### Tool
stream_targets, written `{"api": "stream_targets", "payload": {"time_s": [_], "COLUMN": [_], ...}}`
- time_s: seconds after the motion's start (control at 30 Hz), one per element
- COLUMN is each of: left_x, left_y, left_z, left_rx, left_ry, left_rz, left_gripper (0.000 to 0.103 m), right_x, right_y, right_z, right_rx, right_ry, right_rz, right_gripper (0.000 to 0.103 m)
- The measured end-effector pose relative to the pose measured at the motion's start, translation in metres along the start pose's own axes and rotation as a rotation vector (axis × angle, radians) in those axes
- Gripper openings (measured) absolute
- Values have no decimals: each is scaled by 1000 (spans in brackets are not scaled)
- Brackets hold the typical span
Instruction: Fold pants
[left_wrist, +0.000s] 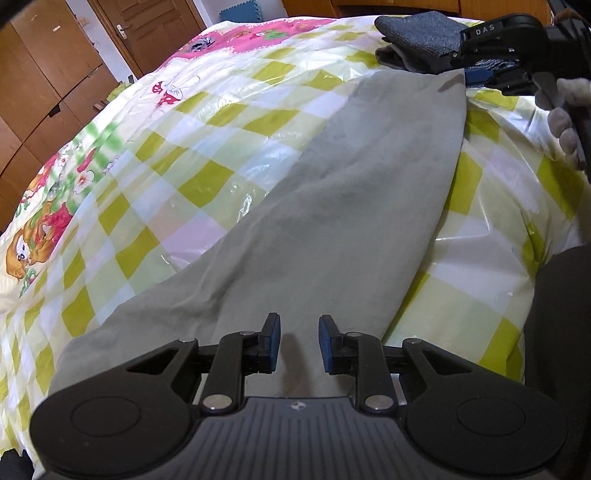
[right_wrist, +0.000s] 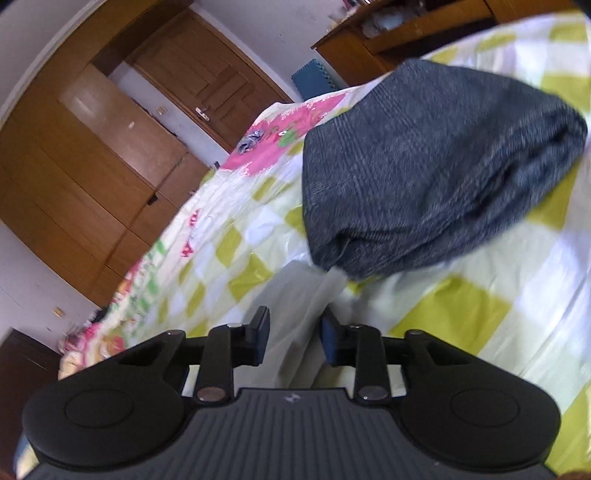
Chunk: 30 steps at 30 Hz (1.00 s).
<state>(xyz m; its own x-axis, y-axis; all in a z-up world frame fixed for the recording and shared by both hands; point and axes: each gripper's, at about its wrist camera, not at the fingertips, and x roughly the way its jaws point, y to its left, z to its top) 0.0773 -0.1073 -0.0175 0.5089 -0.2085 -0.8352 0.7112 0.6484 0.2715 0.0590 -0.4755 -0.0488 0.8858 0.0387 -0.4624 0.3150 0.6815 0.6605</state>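
Clearly, the left gripper (left_wrist: 299, 341) is held open above the grey-green fabric pants (left_wrist: 332, 206), nothing gripped. The right gripper (right_wrist: 295, 341) is likewise parted over the far end. One folded dark-grey knit garment (right_wrist: 424, 173) is seen on the checked plastic-covered bedspread (left_wrist: 147, 177).

The pants (left_wrist: 332, 206) are plain pale grey-green. The bed cover (left_wrist: 155, 177) has yellow-green and white checks, with pink, red and green cartoon prints near its edge. The folded cloth (right_wrist: 424, 166) is dark blue-grey with a fine woven texture. The fingers (left_wrist: 274, 341) are black with blue pads. The wardrobe (right_wrist: 74, 166) and door (right_wrist: 218, 88) are brown wood.
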Motion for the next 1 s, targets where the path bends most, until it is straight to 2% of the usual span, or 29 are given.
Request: {"api": "stream_targets", "payload": {"time_s": [0.03, 0.07, 0.13, 0.2, 0.27, 0.33, 0.4, 0.43, 0.47, 0.53, 0.6, 0.63, 0.67, 0.73, 0.87, 1.0], "left_x": [1, 2, 3, 2, 1, -1, -2, -1, -1, -2, -2, -3, -4, -6, -7, -14], "left_y": [0, 0, 0, 1, 2, 3, 3, 3, 3, 2, 2, 2, 2, 3, 3, 1], "left_z": [0, 1, 2, 1, 0, -3, -6, -7, -8, -11, -13, -14, -15, -17, -20, -23], "left_rx": [1, 3, 1, -1, -7, -13, -14, -14, -13, -12, -11, -12, -14, -18, -25, -28], "left_ry": [0, -1, -3, -7, -7, -5, -8, -9, -8, -8, -9, -11, -13, -17, -24, -38], "left_rz": [-1, 0, 3, 2, 1, -4, -6, -9, -13, -15, -17, -15, -14, -15, -12, -13], "left_gripper": [38, 38, 38, 38, 38, 38, 39, 39, 39, 39, 39, 39, 39, 39, 43, 44], "right_x": [3, 7, 8, 8, 6, 5, 8, 10, 13, 7, -7, -14, -20, -26, -8, 8], "right_y": [-1, 1, 12, 24, 33, 31, 16, 7, -2, -16, -24, -26, -28, -28, -26, -31], "right_z": [3, 6, 13, 21, 27, 30, 27, 24, 21, 14, 8, 4, 0, -10, -24, -28], "right_rx": [10, 6, -10, 1, -9, -16, 1, 20, 46, 98, 137, 163, 189, 226, 242, 377], "right_ry": [11, 21, 32, 36, 13, -8, -6, 20, 62, 91, 92, 93, 96, 126, 178, 221], "right_rz": [17, 35, 104, 193, 230, 208, 137, 112, 89, 84, 86, 93, 108, 141, 113, 174], "right_gripper": [32, 25, 4, 3, 3, 3, 4, 8, 9, 9, 19, 32, 41, 42, 45, 44]}}
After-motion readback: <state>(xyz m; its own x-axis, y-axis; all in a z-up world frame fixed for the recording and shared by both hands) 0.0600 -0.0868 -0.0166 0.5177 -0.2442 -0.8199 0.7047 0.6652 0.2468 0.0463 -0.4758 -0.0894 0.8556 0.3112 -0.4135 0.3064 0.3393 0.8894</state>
